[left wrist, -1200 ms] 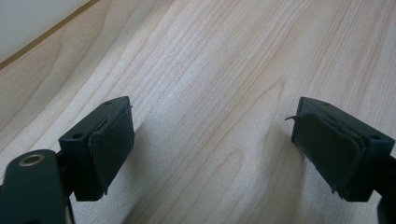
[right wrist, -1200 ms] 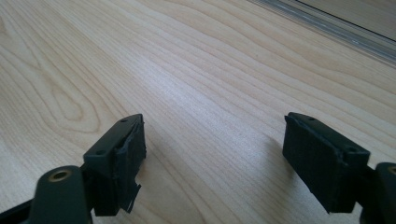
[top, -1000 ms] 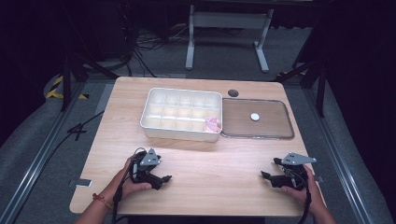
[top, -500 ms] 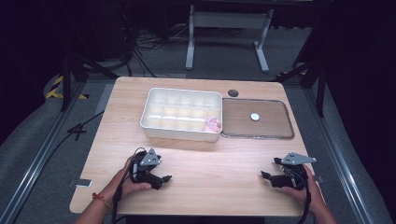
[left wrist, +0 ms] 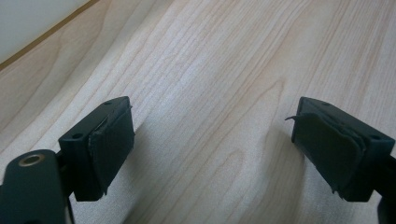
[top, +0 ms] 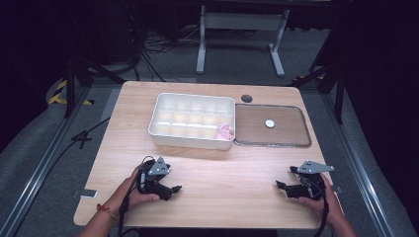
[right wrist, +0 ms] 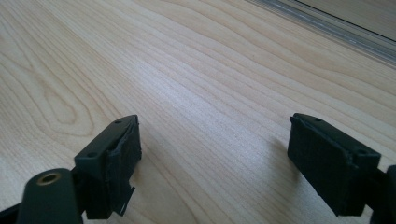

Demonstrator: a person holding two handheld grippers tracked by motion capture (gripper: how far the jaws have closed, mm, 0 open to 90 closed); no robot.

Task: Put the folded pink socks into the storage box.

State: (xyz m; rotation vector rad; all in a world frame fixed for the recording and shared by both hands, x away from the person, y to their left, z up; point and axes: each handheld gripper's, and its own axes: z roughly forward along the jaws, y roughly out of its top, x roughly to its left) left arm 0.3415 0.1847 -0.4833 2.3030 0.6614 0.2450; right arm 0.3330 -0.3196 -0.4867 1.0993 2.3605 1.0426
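Observation:
A white compartment tray (top: 163, 129) stands at the middle of the wooden table, with a small pink object (top: 225, 131) in its near right compartment. Beside it on the right lies a clear flat lid (top: 291, 140) with a small white disc (top: 269, 123) on it. My left gripper (top: 171, 189) rests low on the table near the front left, held by a hand, open with nothing between its jaws (left wrist: 212, 144). My right gripper (top: 282, 186) sits near the front right, also open over bare wood (right wrist: 215, 158).
A dark round grommet (top: 246, 98) sits in the tabletop behind the lid. Cables trail from both grippers off the front edge. Beyond the table are a grey floor, cables and a metal stand (top: 239, 29).

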